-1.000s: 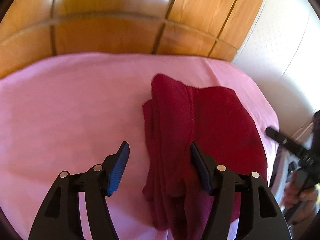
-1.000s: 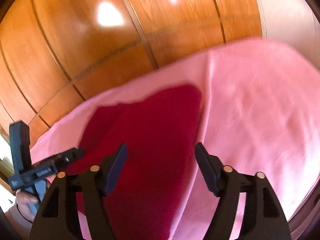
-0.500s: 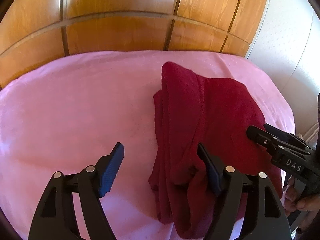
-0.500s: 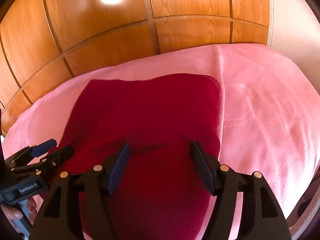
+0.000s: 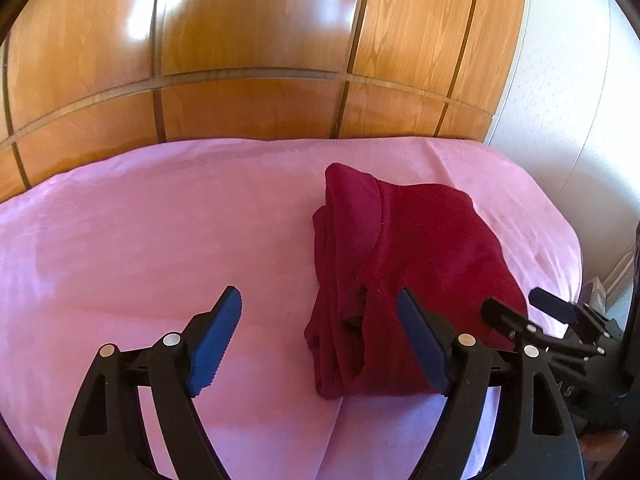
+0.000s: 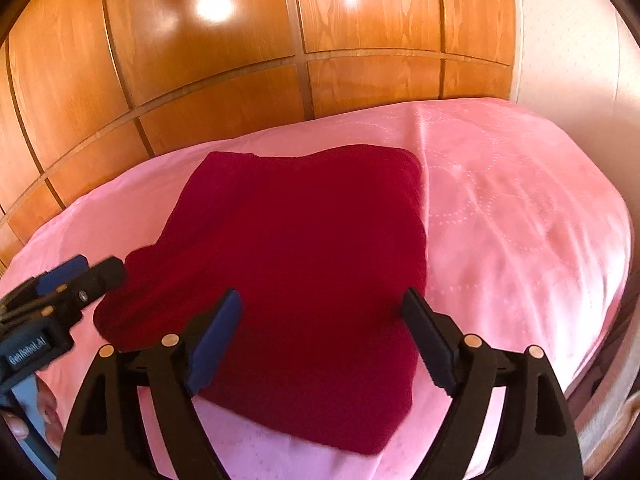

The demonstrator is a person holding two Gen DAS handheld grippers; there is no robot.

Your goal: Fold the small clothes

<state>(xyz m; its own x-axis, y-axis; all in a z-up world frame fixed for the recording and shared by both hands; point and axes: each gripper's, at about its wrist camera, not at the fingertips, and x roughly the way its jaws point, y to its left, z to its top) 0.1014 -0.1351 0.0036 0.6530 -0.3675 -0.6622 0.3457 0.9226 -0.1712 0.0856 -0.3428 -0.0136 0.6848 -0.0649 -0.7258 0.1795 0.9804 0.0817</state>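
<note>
Both tools are built as black plastic frames with triangular cut-outs and round silver rivets at the pivots. The left gripper is fitted with blue ribbed pads on its fingers. The right gripper is fitted with darker blue, saw-edged pads. White lettering reading "GenRobot.AI" is printed on the left gripper's body, seen from the right wrist.

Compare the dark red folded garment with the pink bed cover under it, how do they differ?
The garment is deep red and plain; the bed cover is pale pink with stitched dotted circles. The garment is folded into a thick layered bundle, with its stacked edges visible in the left wrist view; the cover lies spread out in one layer. Both are soft fabric.
</note>
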